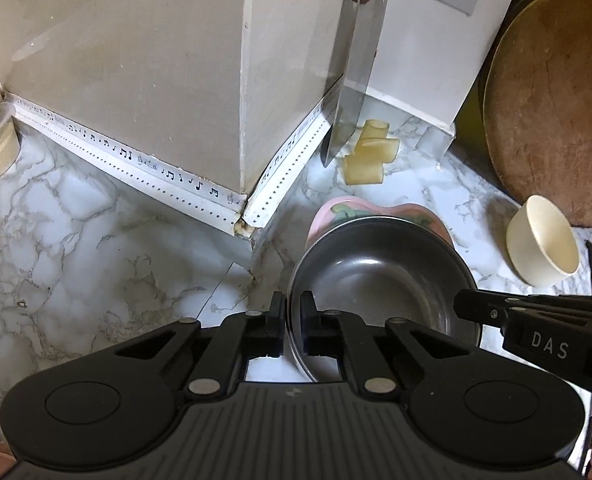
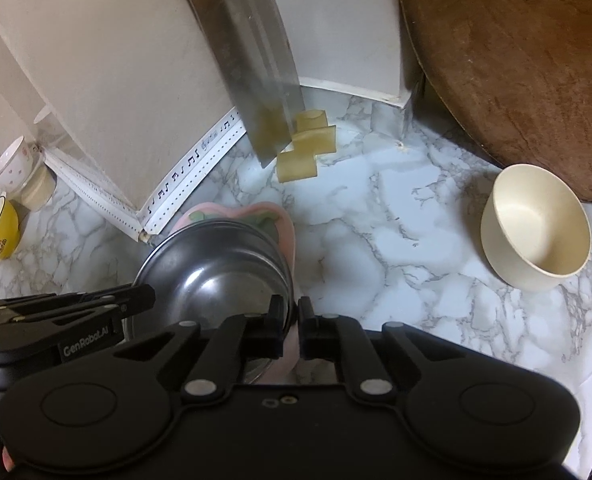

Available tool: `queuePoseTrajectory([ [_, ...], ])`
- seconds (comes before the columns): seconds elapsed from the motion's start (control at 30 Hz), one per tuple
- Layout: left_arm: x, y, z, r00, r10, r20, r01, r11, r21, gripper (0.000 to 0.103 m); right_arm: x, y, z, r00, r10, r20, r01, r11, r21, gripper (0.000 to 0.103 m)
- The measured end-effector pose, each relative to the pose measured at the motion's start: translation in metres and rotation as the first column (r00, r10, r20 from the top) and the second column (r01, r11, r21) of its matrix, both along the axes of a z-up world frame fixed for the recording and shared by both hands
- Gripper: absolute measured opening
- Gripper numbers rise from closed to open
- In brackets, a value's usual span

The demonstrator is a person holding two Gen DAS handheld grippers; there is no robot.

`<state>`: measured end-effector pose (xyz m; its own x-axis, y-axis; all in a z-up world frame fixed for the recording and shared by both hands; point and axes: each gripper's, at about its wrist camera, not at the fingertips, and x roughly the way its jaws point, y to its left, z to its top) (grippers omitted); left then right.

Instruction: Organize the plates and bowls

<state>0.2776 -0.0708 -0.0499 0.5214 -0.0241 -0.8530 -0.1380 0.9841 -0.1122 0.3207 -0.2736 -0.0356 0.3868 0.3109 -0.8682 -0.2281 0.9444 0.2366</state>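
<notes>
Steel bowl (image 1: pixel 380 280) nested on pink plate (image 1: pixel 346 210), both on the marble bench (image 1: pixel 76 240), near the wall corner. Thin metal, probably light and stiff, not fragile, but smooth and shiny, so likely slippery between hard fingers; best taken at the rolled rim, one finger inside and one outside. Pink plate (image 2: pixel 284 224) below looks ceramic, heavier and breakable, so better not dragged or knocked.

Left hand-held gripper (image 1: pixel 293 320) clenched on the near-left rim of the steel bowl, rim edge passing through the narrow gap. Right hand-held gripper (image 2: pixel 292 322) clamped at the near-right edge, where the steel bowl (image 2: pixel 216 272) rim and the plate edge sit close together; hard to say for sure whether only the bowl, only the plate, or both are pinched there.

Cream bowl (image 2: pixel 536 228) well apart to the right, tilted on its side near the round wooden board (image 2: pixel 516 72). Cleaver (image 2: pixel 260 80) leaning against the wall behind.
</notes>
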Motion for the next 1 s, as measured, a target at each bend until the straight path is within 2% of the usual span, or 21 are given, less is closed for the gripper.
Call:
queuePoseTrajectory([
  [0.23, -0.007, -0.002, 0.023, 0.999, -0.017, 0.035, 0.017, 1.000, -0.013, 0.006, -0.006, -0.009, 0.018, 0.999, -0.027, 0.021, 0.026, 0.999, 0.037, 0.007],
  [0.63, -0.038, -0.027, 0.064, 0.992, -0.105, 0.065, 0.108, 0.993, -0.048, 0.006, -0.037, -0.043, 0.057, 0.995, -0.092, 0.036, 0.089, 0.993, 0.079, 0.007],
  [0.83, -0.056, -0.042, 0.072, 0.985, -0.153, 0.074, 0.157, 0.986, -0.061, 0.006, -0.059, -0.067, 0.069, 0.991, -0.127, 0.033, 0.123, 0.987, 0.104, 0.008],
  [1.0, -0.067, -0.058, 0.069, 0.977, -0.201, 0.072, 0.205, 0.977, -0.064, 0.007, -0.078, -0.086, 0.065, 0.984, -0.177, 0.018, 0.173, 0.978, 0.118, 0.008],
])
